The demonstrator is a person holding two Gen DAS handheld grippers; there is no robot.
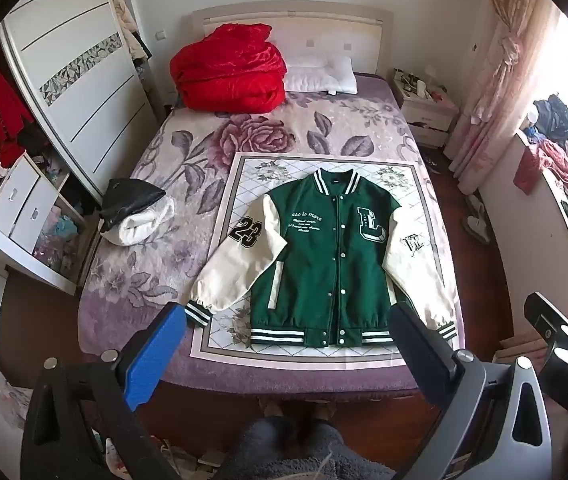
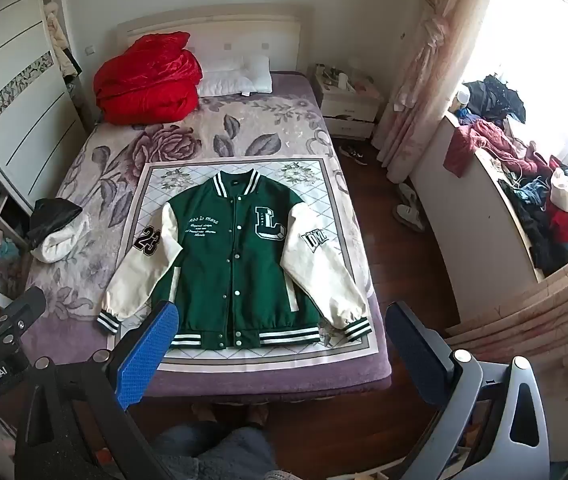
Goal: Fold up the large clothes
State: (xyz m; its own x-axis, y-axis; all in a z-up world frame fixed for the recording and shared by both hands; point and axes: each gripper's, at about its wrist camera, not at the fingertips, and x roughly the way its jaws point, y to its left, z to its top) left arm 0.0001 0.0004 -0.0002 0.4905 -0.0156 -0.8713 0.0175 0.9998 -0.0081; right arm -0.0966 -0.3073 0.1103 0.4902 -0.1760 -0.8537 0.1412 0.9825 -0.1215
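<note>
A green varsity jacket (image 1: 324, 256) with cream sleeves, striped cuffs and a big "L" patch lies flat, front up and buttoned, on a patterned cloth (image 1: 251, 168) at the foot of the bed; it also shows as the jacket (image 2: 235, 256) in the right wrist view. Both sleeves slant outward and down. My left gripper (image 1: 288, 312) hangs high above the bed's near edge, open, with nothing between its blue pads. My right gripper (image 2: 279, 312) is held beside it, also open and empty, well above the jacket's hem.
A red quilt (image 1: 227, 76) and white pillow (image 1: 320, 74) sit at the headboard. A black and white garment bundle (image 1: 135, 212) lies on the bed's left side. A wardrobe (image 1: 75, 80) stands left, a nightstand (image 1: 424, 108) and a clothes-piled counter (image 2: 524, 200) right. A person's legs (image 1: 292, 440) are below.
</note>
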